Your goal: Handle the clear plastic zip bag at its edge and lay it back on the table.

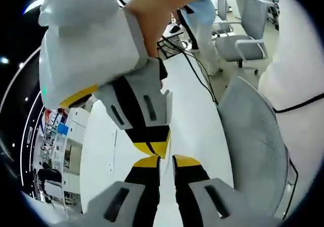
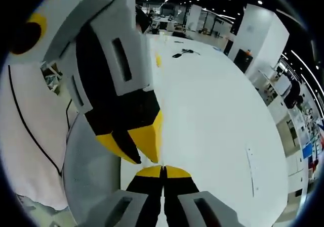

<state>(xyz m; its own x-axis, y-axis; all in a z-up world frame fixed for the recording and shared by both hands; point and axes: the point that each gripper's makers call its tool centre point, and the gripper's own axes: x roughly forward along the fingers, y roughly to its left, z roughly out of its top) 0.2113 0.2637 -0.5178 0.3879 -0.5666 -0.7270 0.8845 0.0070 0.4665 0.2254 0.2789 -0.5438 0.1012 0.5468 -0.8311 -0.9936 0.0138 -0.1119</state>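
Faint straight edges on the white table [image 2: 212, 95] mark a flat clear sheet that looks like the zip bag [image 2: 250, 170], lying to the right of both grippers. My right gripper [image 2: 163, 170] has its yellow tips pressed together, with nothing visible between them. My left gripper [image 1: 166, 161] shows a narrow gap between its yellow tips, and white table [image 1: 197, 121] shows through that gap. The two grippers meet almost tip to tip above the table. The right gripper [image 1: 152, 147], held by a hand, reaches in from above. The left gripper [image 2: 139, 145] enters from the upper left.
A grey mesh office chair [image 1: 255, 136] stands at the table's edge, seen also as a chair [image 2: 88, 166]. A person in white clothing [image 1: 298, 80] is close beside it. Black cables [image 1: 195, 67] and small dark items [image 2: 182, 52] lie farther along the table. A second chair [image 1: 243, 35] stands behind.
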